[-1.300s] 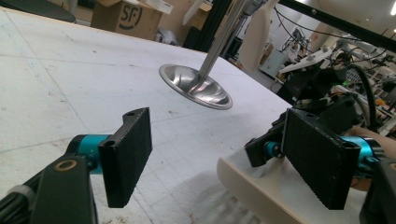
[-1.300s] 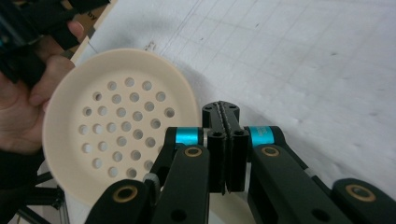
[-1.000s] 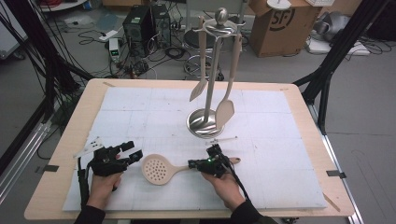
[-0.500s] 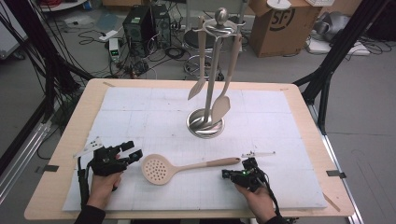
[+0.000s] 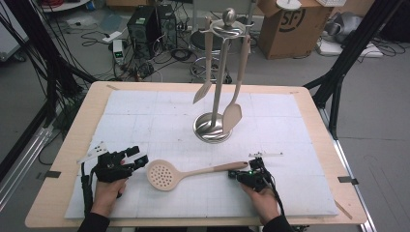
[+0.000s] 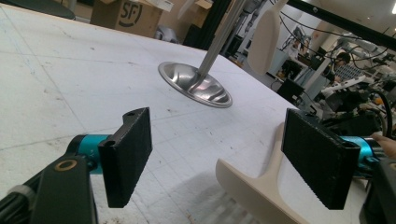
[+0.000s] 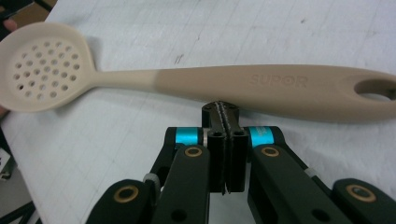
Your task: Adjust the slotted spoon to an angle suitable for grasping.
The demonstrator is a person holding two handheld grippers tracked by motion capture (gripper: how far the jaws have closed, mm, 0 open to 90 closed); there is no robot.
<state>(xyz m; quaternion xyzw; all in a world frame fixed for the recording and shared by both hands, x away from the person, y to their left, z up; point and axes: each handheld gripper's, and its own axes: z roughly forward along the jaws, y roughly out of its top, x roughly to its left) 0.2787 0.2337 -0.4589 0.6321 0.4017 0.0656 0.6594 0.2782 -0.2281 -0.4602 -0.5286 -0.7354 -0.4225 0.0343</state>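
- Right gripper view: the right gripper has its two black jaws pressed flat together with nothing between them, the tips sitting just at the near edge of the skimmer spoon's handle
- The skimmer spoon lies flat on the white mat, its perforated round bowl off to the left of this view and the hanging hole of the handle at the right
- Left gripper view: the left gripper stands wide open, holding nothing, and the pale rim of the spoon's bowl lies on the mat between and just ahead of its pads
- High view: the left gripper rests at the near left of the mat with the spoon's bowl just beside its jaws; the right gripper sits at the handle end
- Farther back, well apart from both hands, a metal utensil stand rises from its round base near the middle of the mat, with two pale utensils hanging from its ring
- The mat covers most of the wooden table
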